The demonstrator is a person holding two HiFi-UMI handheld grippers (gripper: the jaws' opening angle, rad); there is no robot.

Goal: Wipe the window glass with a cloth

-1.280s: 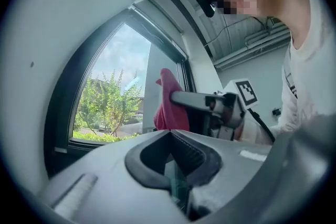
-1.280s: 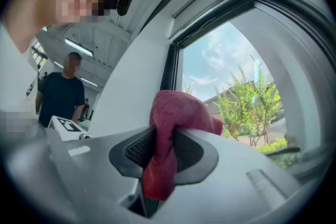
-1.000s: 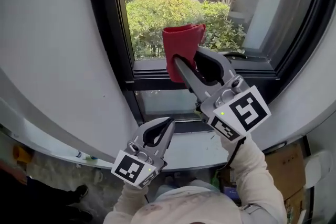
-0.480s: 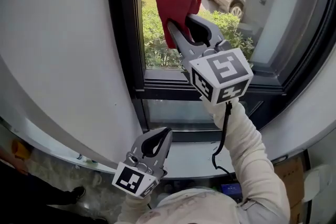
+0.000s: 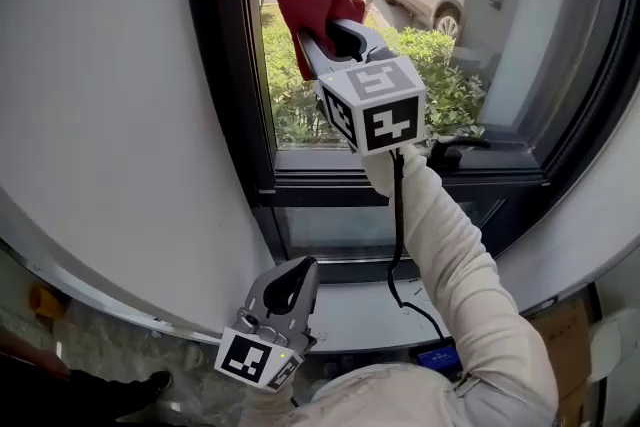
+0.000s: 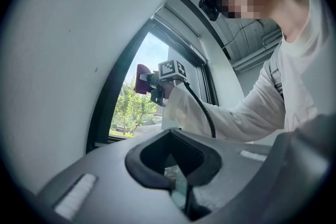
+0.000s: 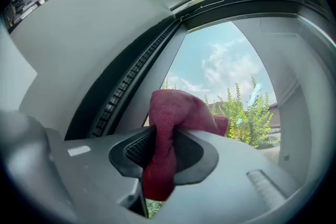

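Right gripper: we see the right gripper (image 5: 318, 35) clamped tight on the red cloth (image 5: 305, 3), a fold of it pinched between the 2 jaws and the rest bunched ahead of the tips.
Cloth position: high on the window glass (image 5: 470, 25), close to the dark left frame (image 5: 225, 65); whether it presses on the pane, we cannot tell.
Change over 1 s: the cloth has climbed from just above the lower rail (image 5: 400, 183) to the upper left of the pane, and the arm now reaches further out.
Left gripper: the left gripper (image 5: 297, 271) hangs low by the sill (image 5: 350, 300), jaws together on nothing, much as it was.
Meaning: we judge an upward wiping stroke is under way, with most of the glass to the right not yet covered.
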